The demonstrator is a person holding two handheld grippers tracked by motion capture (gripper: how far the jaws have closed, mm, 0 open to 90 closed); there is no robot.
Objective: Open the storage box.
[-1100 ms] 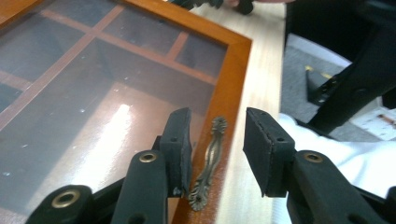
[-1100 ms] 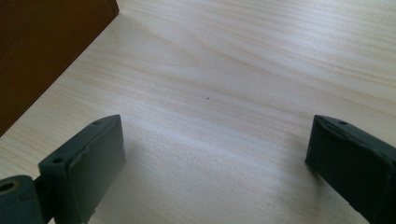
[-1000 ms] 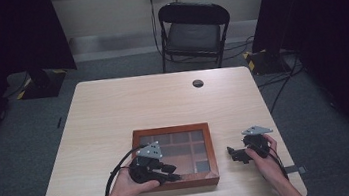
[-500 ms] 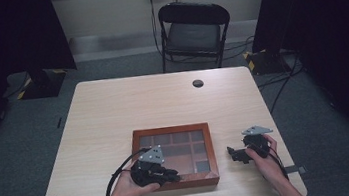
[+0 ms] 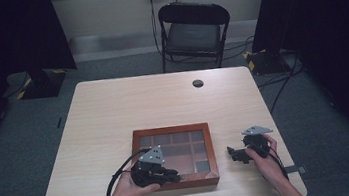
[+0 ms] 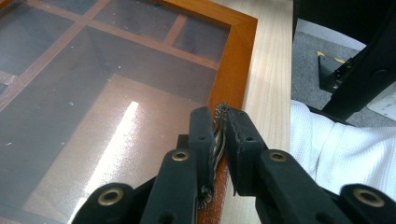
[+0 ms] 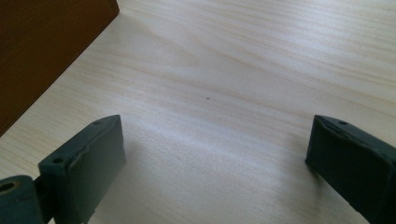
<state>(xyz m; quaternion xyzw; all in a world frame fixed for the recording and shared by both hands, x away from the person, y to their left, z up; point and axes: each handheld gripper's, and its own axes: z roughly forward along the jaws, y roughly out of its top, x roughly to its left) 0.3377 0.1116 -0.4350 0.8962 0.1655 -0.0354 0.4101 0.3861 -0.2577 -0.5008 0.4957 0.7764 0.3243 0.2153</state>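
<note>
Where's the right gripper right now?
In the high view, the right gripper sits low over the light wooden table, fingers open, just right of the glass-topped brown wooden box.

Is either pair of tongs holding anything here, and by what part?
The left tongs pinch a small metal clasp on the front edge of the wooden box. The right tongs are open over the bare table, holding nothing.
</note>
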